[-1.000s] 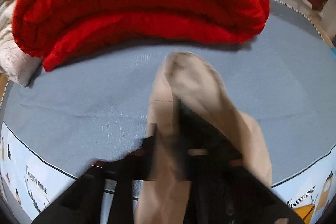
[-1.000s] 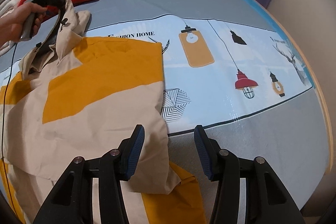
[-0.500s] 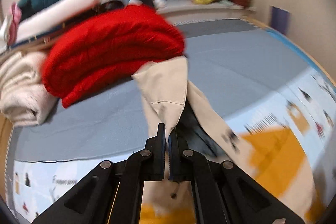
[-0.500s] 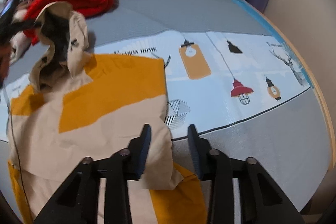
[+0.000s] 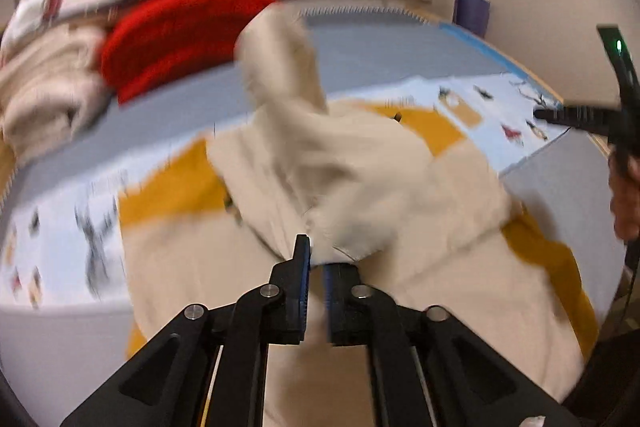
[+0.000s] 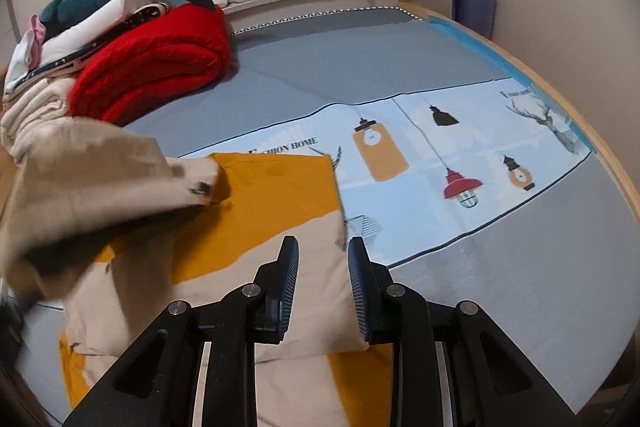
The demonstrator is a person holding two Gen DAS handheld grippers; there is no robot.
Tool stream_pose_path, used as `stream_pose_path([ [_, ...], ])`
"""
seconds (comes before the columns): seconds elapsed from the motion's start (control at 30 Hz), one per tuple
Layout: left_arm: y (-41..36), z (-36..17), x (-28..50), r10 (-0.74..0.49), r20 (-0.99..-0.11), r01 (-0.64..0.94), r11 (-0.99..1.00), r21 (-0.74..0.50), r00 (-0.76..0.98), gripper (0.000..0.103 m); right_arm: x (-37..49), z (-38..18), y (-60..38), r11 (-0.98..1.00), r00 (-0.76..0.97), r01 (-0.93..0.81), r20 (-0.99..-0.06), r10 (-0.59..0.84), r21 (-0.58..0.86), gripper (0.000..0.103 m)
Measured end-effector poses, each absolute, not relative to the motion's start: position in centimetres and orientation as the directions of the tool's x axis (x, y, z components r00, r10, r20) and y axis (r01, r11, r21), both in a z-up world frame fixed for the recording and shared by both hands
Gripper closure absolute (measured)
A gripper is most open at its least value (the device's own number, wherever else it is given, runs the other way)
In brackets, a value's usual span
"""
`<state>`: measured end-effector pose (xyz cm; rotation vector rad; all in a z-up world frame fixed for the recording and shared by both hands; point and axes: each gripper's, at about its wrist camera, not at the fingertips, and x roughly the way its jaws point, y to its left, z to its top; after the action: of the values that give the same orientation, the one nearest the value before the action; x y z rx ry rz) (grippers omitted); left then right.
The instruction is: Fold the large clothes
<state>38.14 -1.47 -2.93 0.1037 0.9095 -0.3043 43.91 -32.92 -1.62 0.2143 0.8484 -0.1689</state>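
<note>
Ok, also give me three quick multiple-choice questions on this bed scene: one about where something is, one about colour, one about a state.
1. Where is the red blanket?
A. On the windowsill
B. On the bed, beside a cream bundle
C. On the floor

2. What colours is the garment being folded?
A. Beige and mustard yellow
B. Green and white
C. All black

3. What state is the red blanket in?
A. Spread flat over the bed
B. Hanging from a hook
C. Folded into a thick stack

Answers: B, it lies on the grey sheet next to the cream bundle; A, beige and yellow panels show in both views; C, its layers sit piled with rounded fold edges.
</note>
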Motion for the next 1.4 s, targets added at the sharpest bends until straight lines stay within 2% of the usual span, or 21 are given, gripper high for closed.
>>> stream_pose_path([
  [0.17, 2.8, -3.9, 37.2, -0.294, -0.772, 0.191, 0.956, -0.224, 0.563, 0.076, 43.6, -1.9, -31.6, 0.964, 0.663, 0.211, -0.749, -0.019, 0.162, 0.075],
  [0.3, 5.3, -4.2, 39.6, -0.333, -0.751, 0.104, 0.936, -0.336, 0.57, 0.074, 44.1, -2.2, -29.6, 0.972, 0.677, 0.155, -0.735, 0.023, 0.174, 0.075],
  [0.43, 7.5, -6.9, 42.3, -0.358, -0.769, -0.042, 0.894, -0.445, 0.53, 0.072, 45.4, -3.4, -27.5, 0.959, 0.666, 0.08, -0.731, 0.151, 0.271, 0.074],
  [0.53, 8.7, -9.5, 43.4, -0.351, -0.813, -0.147, 0.874, -0.462, 0.465, 0.068, 46.4, -4.8, -25.9, 0.932, 0.633, 0.032, -0.729, 0.26, 0.36, 0.066],
  [0.63, 9.5, -11.9, 44.0, -0.407, -0.82, -0.235, 0.82, -0.522, 0.403, 0.062, 47.8, -7.1, -23.5, 0.902, 0.548, -0.025, -0.749, 0.373, 0.431, 0.055],
  [0.73, 9.1, -13.4, 44.5, -0.45, -0.824, -0.255, 0.8, -0.543, 0.343, 0.057, 49.1, -9.7, -21.6, 0.893, 0.462, -0.033, -0.785, 0.412, 0.449, 0.055],
  [0.8, 8.9, -14.1, 44.7, -0.473, -0.822, -0.256, 0.792, -0.554, 0.317, 0.056, 50.1, -11.7, -21.0, 0.91, 0.4, 0.011, -0.835, 0.377, 0.416, 0.055],
  [0.9, 8.9, -14.9, 44.8, -0.489, -0.823, -0.288, 0.775, -0.562, 0.29, 0.056, 50.9, -13.6, -21.6, 0.907, 0.377, 0.09, -0.857, 0.352, 0.412, 0.055],
  [0.97, 8.9, -15.1, 44.8, -0.494, -0.822, -0.296, 0.771, -0.564, 0.282, 0.06, 51.4, -14.2, -21.9, 0.894, 0.375, 0.116, -0.853, 0.363, 0.432, 0.055],
  [1.0, 9.0, -15.1, 44.8, -0.5, -0.817, -0.293, 0.766, -0.572, 0.288, 0.065, 51.6, -14.3, -22.0, 0.892, 0.377, 0.123, -0.852, 0.363, 0.434, 0.055],
  [1.03, 8.9, -15.1, 44.8, -0.505, -0.813, -0.289, 0.764, -0.577, 0.289, 0.082, 51.8, -14.4, -22.0, 0.892, 0.379, 0.123, -0.852, 0.362, 0.434, 0.056],
  [1.07, 8.8, -15.2, 44.8, -0.511, -0.811, -0.283, 0.764, -0.58, 0.285, 0.096, 51.9, -14.4, -22.0, 0.89, 0.385, 0.121, -0.847, 0.367, 0.44, 0.069],
  [1.1, 8.7, -15.2, 44.9, -0.51, -0.813, -0.274, 0.769, -0.577, 0.28, 0.097, 52.0, -14.4, -22.0, 0.884, 0.389, 0.117, -0.84, 0.379, 0.453, 0.091],
  [1.17, 8.6, -14.9, 44.8, -0.496, -0.817, -0.262, 0.78, -0.569, 0.295, 0.102, 52.2, -14.4, -22.1, 0.874, 0.398, 0.119, -0.829, 0.393, 0.472, 0.094],
  [1.2, 8.9, -14.1, 44.6, -0.492, -0.804, -0.262, 0.771, -0.581, 0.334, 0.102, 52.2, -14.4, -22.1, 0.871, 0.404, 0.115, -0.823, 0.399, 0.478, 0.099],
  [1.27, 9.7, -11.9, 44.6, -0.524, -0.73, -0.221, 0.724, -0.653, 0.439, 0.103, 51.9, -13.4, -22.9, 0.856, 0.435, 0.117, -0.801, 0.411, 0.503, 0.1],
  [1.33, 10.0, -9.2, 44.2, -0.53, -0.66, -0.141, 0.714, -0.686, 0.532, 0.103, 51.2, -11.7, -23.7, 0.81, 0.497, 0.108, -0.737, 0.458, 0.577, 0.1],
  [1.4, 9.9, -8.1, 44.0, -0.511, -0.653, -0.106, 0.737, -0.668, 0.56, 0.103, 50.2, -9.8, -24.3, 0.778, 0.575, 0.077, -0.665, 0.476, 0.624, 0.1],
])
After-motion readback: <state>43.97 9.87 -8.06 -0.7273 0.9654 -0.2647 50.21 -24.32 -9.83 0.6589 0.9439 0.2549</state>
